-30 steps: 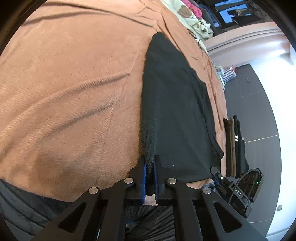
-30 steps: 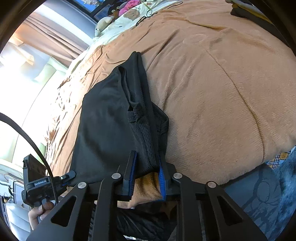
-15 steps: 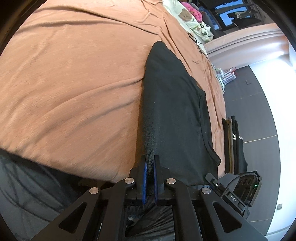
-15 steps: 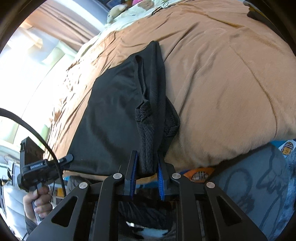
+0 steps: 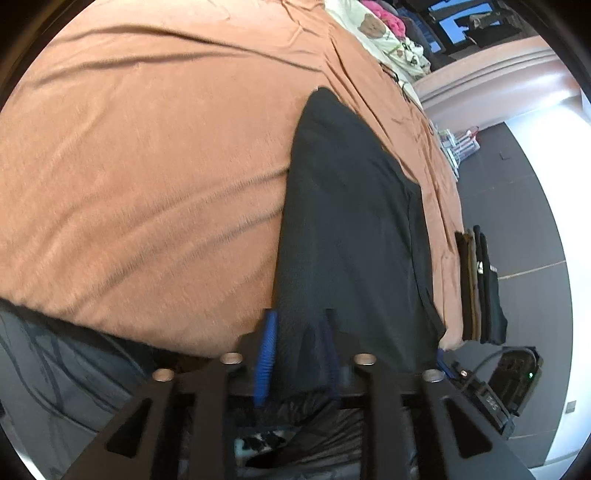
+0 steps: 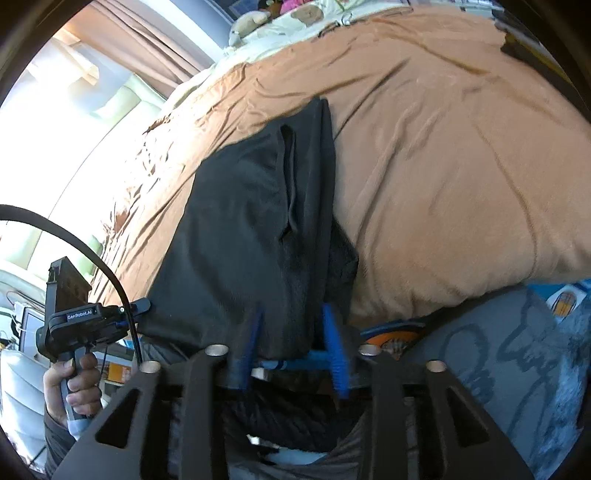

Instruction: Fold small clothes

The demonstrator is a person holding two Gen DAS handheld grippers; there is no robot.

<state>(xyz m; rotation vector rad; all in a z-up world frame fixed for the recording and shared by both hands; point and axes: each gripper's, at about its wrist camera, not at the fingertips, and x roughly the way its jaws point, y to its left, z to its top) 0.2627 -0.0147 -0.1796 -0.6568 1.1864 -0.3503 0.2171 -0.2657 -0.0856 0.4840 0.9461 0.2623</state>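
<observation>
A black mesh garment (image 5: 351, 229) lies lengthwise on the brown bedspread (image 5: 147, 166), its near end hanging over the bed's front edge. My left gripper (image 5: 297, 349) has its blue-padded jaws spread apart, with the garment's near left corner loose between them. My right gripper (image 6: 293, 341) is also spread open, and the garment's (image 6: 251, 229) near right corner, with a folded-in sleeve, drapes between its jaws. The left gripper shows in the right wrist view (image 6: 138, 306), held by a hand at the garment's other corner.
A stack of folded dark and brown clothes (image 5: 480, 288) sits at the bed's right edge. A cream bear-print cloth (image 5: 384, 33) and pink items lie at the far end. Curtains and a bright window (image 6: 92, 92) stand to the left. Grey patterned fabric (image 6: 498, 350) lies below the bed's edge.
Both grippers pulled the garment's near end back over the bed's front edge, then opened; they were shut on its corners in the earlier frames.
</observation>
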